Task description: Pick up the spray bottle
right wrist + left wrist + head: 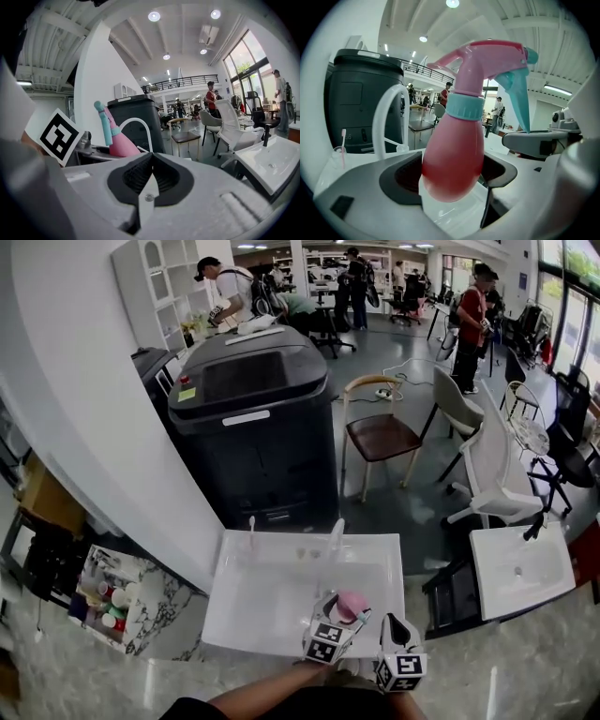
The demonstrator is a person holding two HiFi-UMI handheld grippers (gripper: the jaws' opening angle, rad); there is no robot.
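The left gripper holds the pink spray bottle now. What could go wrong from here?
1. The left gripper pinches the spray bottle on its round, smooth lower body, so it might slip or tilt.
2. The white faucet stands nearby; a careless swing could knock the bottle against it.

One spray bottle (pixel 351 604) at six o'clock. Two grippers there: left gripper (pixel 347 614), right gripper (pixel 393 621). Two white sinks: near sink (pixel 267 601) at six, far sink (pixel 521 570) at four.
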